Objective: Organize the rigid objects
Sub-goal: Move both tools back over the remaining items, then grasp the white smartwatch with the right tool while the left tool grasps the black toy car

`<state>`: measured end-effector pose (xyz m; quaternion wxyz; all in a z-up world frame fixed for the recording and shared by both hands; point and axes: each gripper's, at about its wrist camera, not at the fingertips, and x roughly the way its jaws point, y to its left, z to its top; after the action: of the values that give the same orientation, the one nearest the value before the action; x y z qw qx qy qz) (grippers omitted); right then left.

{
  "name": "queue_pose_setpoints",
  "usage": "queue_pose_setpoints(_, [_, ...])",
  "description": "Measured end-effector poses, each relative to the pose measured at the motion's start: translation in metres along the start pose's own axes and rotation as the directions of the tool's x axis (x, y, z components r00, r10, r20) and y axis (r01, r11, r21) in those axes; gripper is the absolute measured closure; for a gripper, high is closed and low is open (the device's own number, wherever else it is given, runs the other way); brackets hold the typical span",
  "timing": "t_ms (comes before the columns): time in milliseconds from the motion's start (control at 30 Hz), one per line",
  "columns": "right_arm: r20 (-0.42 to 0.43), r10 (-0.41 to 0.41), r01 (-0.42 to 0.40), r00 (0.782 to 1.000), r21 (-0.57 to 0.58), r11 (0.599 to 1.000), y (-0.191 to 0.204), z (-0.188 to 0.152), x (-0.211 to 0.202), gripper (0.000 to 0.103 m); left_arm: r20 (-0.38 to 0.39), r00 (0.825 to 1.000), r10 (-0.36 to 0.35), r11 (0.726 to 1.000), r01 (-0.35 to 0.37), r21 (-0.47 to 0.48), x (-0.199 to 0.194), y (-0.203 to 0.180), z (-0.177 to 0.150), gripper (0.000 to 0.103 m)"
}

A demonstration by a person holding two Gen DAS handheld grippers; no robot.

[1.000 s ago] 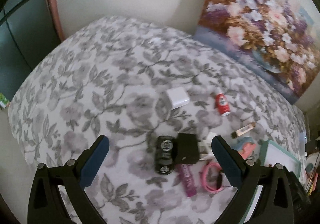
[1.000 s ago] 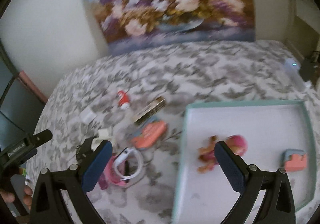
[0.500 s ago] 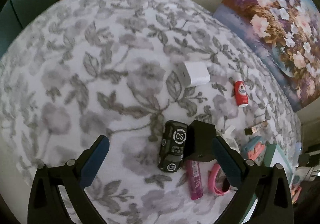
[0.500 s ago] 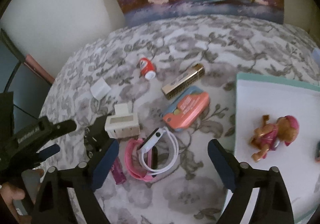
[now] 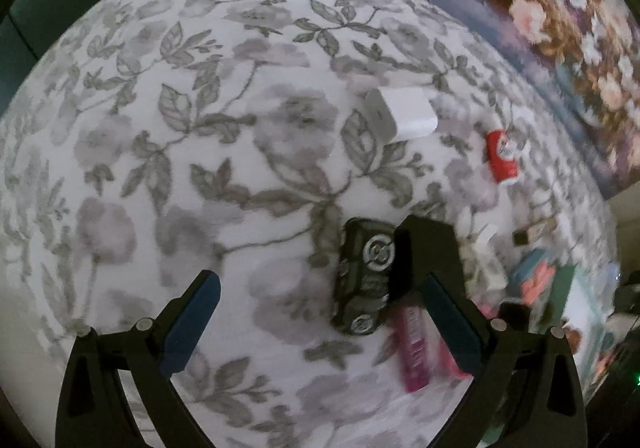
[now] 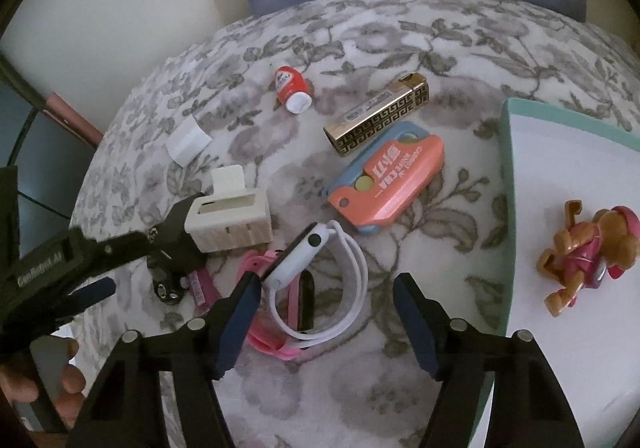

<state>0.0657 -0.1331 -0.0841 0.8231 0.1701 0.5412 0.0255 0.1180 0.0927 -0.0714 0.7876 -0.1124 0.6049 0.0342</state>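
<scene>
Small items lie on a flowered bedspread. My right gripper (image 6: pixel 328 304) hovers low over a white watch (image 6: pixel 298 260) with a looped white band, which lies on a pink watch (image 6: pixel 276 344). Its jaws are closing around the white watch, and the pads stand apart from it. My left gripper (image 5: pixel 320 300) is open above the cloth, with a black toy car (image 5: pixel 364 280) just inside its right finger. A black block (image 5: pixel 424 252) and a magenta tube (image 5: pixel 414 344) lie beside the car. In the right wrist view the left gripper (image 6: pixel 148 248) reaches in next to a beige plug adapter (image 6: pixel 230 220).
A teal-rimmed white tray (image 6: pixel 505 168) on the right holds a toy dog (image 6: pixel 588 252). An orange knife case (image 6: pixel 392 184), gold lighter (image 6: pixel 380 116), red bottle (image 6: pixel 292 86) and white charger block (image 5: pixel 404 112) lie farther out. A flower painting (image 5: pixel 560 28) leans against the wall.
Both grippers have sunk toward the bedspread and tilted downward. The right jaws have narrowed and now straddle the white watch. The left gripper has closed in on the black car.
</scene>
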Motion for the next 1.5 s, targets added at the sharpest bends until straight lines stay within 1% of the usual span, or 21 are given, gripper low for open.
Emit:
queue_pose_setpoints(67, [0.000, 0.002, -0.002, 1.000, 0.004, 1.000, 0.000, 0.000, 0.000, 0.034, -0.005, 1.000, 0.030, 0.999, -0.030, 0.033, -0.002, 0.001, -0.004, 0.003])
queue_pose_setpoints(133, [-0.003, 0.010, -0.010, 1.000, 0.001, 1.000, 0.001, 0.000, 0.000, 0.039, -0.009, 0.999, 0.054, 0.996, -0.053, 0.066, -0.003, 0.000, -0.007, 0.003])
queue_pose_setpoints(167, [-0.011, 0.023, -0.023, 1.000, 0.005, 1.000, 0.001, 0.000, 0.001, 0.043, -0.007, 0.998, 0.067, 0.994, -0.066, 0.082, -0.002, -0.001, -0.008, 0.004])
queue_pose_setpoints(200, [-0.019, 0.030, -0.030, 0.999, 0.009, 1.000, 0.001, -0.001, 0.002, 0.044, -0.005, 0.997, 0.072, 0.994, -0.071, 0.087, -0.003, -0.001, -0.010, 0.005])
queue_pose_setpoints(233, [-0.024, 0.029, -0.029, 0.999, 0.006, 1.000, 0.002, -0.001, 0.002, 0.044, -0.005, 0.998, 0.070, 0.993, -0.069, 0.091, -0.001, -0.001, -0.010, 0.008])
queue_pose_setpoints(300, [-0.025, 0.022, -0.022, 0.999, -0.011, 1.000, 0.005, -0.002, 0.003, 0.044, -0.018, 0.998, 0.056, 0.994, -0.054, 0.096, 0.004, -0.005, -0.010, 0.008])
queue_pose_setpoints(400, [-0.026, 0.031, -0.032, 0.999, -0.004, 0.999, 0.004, -0.001, 0.002, 0.046, -0.037, 0.998, 0.057, 0.992, -0.052, 0.117, 0.016, -0.013, -0.010, 0.010])
queue_pose_setpoints(467, [-0.027, 0.036, -0.036, 0.999, 0.004, 0.999, 0.002, -0.001, 0.003, 0.046, -0.044, 0.998, 0.039, 0.993, -0.034, 0.116, 0.021, -0.015, -0.010, 0.022])
queue_pose_setpoints(500, [-0.027, 0.038, -0.038, 0.999, 0.006, 0.999, 0.002, -0.001, 0.004, 0.046, -0.037, 0.999, 0.024, 0.995, -0.020, 0.100, 0.022, -0.015, -0.008, 0.024])
queue_pose_setpoints(567, [-0.027, 0.040, -0.040, 0.999, 0.006, 0.999, 0.002, 0.000, 0.004, 0.046, -0.025, 0.999, 0.027, 0.996, -0.025, 0.087, 0.023, -0.016, -0.006, 0.028])
queue_pose_setpoints(700, [-0.024, 0.035, -0.035, 0.999, 0.002, 0.999, 0.002, 0.001, 0.005, 0.047, 0.006, 0.999, 0.037, 0.996, -0.038, 0.084, 0.025, -0.017, -0.004, 0.032])
queue_pose_setpoints(733, [-0.021, 0.031, -0.031, 0.999, -0.001, 1.000, 0.002, 0.001, 0.005, 0.047, 0.009, 0.999, 0.034, 0.996, -0.035, 0.087, 0.025, -0.016, -0.004, 0.037])
queue_pose_setpoints(767, [-0.019, 0.029, -0.029, 0.999, -0.002, 1.000, 0.003, 0.001, 0.005, 0.047, 0.012, 1.000, 0.023, 0.996, -0.024, 0.089, 0.024, -0.017, -0.004, 0.045])
queue_pose_setpoints(800, [-0.018, 0.026, -0.026, 0.999, -0.003, 1.000, 0.003, 0.001, 0.005, 0.047, 0.012, 1.000, 0.011, 0.996, -0.012, 0.091, 0.023, -0.019, -0.003, 0.049])
queue_pose_setpoints(867, [-0.018, 0.022, -0.022, 1.000, -0.009, 1.000, 0.005, 0.001, 0.005, 0.048, 0.006, 1.000, -0.019, 0.995, 0.018, 0.095, 0.022, -0.024, 0.001, 0.068])
queue_pose_setpoints(900, [-0.018, 0.020, -0.020, 1.000, -0.013, 1.000, 0.005, 0.001, 0.005, 0.048, 0.001, 0.999, -0.033, 0.995, 0.033, 0.093, 0.022, -0.025, 0.001, 0.068])
queue_pose_setpoints(1033, [-0.022, 0.023, -0.023, 1.000, -0.018, 1.000, 0.005, 0.001, 0.006, 0.049, -0.002, 0.999, -0.034, 0.996, 0.034, 0.081, 0.020, -0.026, 0.003, 0.069])
queue_pose_setpoints(1133, [-0.017, 0.033, -0.034, 0.999, -0.011, 0.999, 0.004, 0.002, 0.003, 0.049, 0.019, 1.000, -0.025, 0.998, 0.024, 0.062, 0.010, -0.027, -0.003, 0.069])
queue_pose_setpoints(1333, [0.030, 0.062, -0.062, 0.998, -0.010, 0.998, 0.002, 0.006, -0.021, 0.049, 0.116, 0.993, -0.031, 0.998, 0.024, 0.057, -0.022, -0.029, 0.001, 0.069])
queue_pose_setpoints(1433, [0.067, 0.072, -0.072, 0.995, 0.004, 0.997, -0.005, 0.009, -0.039, 0.049, 0.176, 0.983, -0.044, 0.996, 0.030, 0.080, -0.046, -0.040, -0.001, 0.069])
queue_pose_setpoints(1500, [0.098, 0.053, -0.054, 0.994, 0.005, 0.999, -0.012, 0.011, -0.053, 0.049, 0.210, 0.976, -0.051, 0.994, 0.028, 0.109, -0.060, -0.052, -0.006, 0.069])
